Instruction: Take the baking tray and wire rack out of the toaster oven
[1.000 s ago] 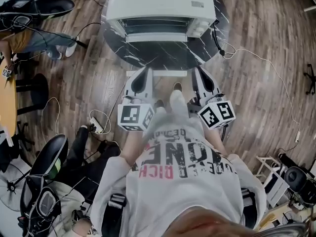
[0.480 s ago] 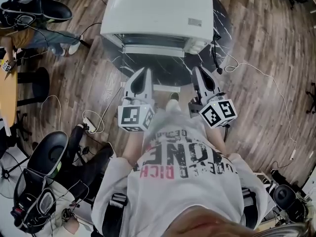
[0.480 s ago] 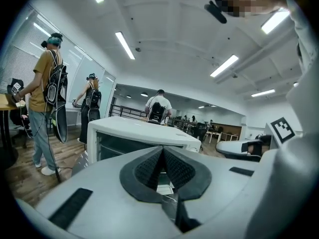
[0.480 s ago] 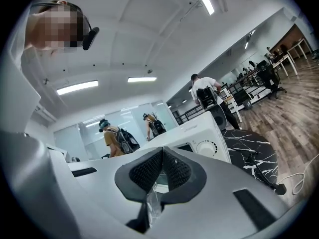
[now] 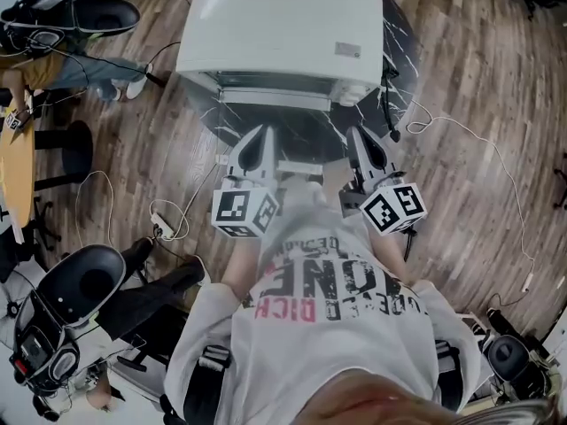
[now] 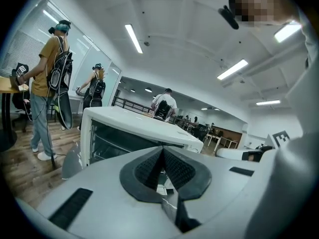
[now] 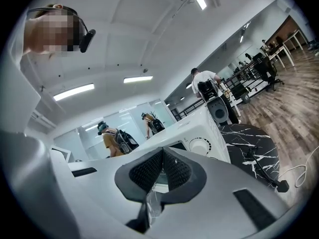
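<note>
The white toaster oven point(image 5: 283, 29) stands on a round black marble table point(image 5: 306, 127). Its dark glass front point(image 6: 107, 141) faces me and looks closed, with faint bars of the wire rack behind it. I cannot see the baking tray. My left gripper point(image 5: 260, 134) is shut and empty, just short of the oven's front on the left. My right gripper point(image 5: 357, 135) is shut and empty at the front's right, near the control knob point(image 7: 200, 146). Both point at the oven, over the table's near edge.
A black cable point(image 5: 390, 104) lies on the table right of the oven, and white cables point(image 5: 469, 131) trail over the wooden floor. An office chair point(image 5: 84, 282) stands at lower left. People stand at the far left point(image 6: 47, 88). A white bar point(image 5: 301, 165) shows low between the grippers.
Both grippers have moved forward toward the oven, from off the table's edge to over it. Their jaws stayed shut.
</note>
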`<state>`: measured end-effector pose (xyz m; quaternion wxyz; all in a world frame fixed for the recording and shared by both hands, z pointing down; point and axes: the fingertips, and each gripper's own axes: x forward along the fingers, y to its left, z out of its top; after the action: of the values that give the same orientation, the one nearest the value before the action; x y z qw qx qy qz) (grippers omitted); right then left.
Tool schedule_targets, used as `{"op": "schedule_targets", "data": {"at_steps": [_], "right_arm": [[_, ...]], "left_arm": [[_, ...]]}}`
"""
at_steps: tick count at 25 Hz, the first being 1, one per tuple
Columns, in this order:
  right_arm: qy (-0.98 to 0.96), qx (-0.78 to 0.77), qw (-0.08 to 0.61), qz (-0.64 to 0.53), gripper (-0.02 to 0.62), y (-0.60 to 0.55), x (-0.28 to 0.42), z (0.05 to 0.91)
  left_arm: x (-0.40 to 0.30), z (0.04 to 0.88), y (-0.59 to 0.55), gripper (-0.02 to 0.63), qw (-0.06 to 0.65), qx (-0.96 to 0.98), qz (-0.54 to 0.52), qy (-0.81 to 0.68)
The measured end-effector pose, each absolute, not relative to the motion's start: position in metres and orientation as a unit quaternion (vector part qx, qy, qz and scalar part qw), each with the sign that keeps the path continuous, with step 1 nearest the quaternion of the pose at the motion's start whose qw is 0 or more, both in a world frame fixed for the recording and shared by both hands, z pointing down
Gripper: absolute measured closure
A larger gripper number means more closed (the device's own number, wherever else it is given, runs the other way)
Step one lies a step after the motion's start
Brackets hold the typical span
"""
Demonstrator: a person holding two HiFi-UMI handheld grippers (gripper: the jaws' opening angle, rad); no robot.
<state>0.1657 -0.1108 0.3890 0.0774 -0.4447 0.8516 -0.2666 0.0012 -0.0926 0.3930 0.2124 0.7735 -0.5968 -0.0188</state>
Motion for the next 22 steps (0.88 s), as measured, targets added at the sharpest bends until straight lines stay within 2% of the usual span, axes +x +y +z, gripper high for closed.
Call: {"op": "schedule_targets", "data": {"at_steps": [8,22], "right_arm": [[0.837,-0.469,0.085,-0.269,0.594,-0.122,0.155,0.385],[0.802,-0.525,0.086,-0.273,0.594,-0.139,0.101,0.392]], "left_arm": [[-0.01,0.392,-0.115,0.604,0.221,0.788,-0.019,-0.574],[-0.06,0.414,-0.156,0.604,0.287,0.806,-0.021,-0.517]]}}
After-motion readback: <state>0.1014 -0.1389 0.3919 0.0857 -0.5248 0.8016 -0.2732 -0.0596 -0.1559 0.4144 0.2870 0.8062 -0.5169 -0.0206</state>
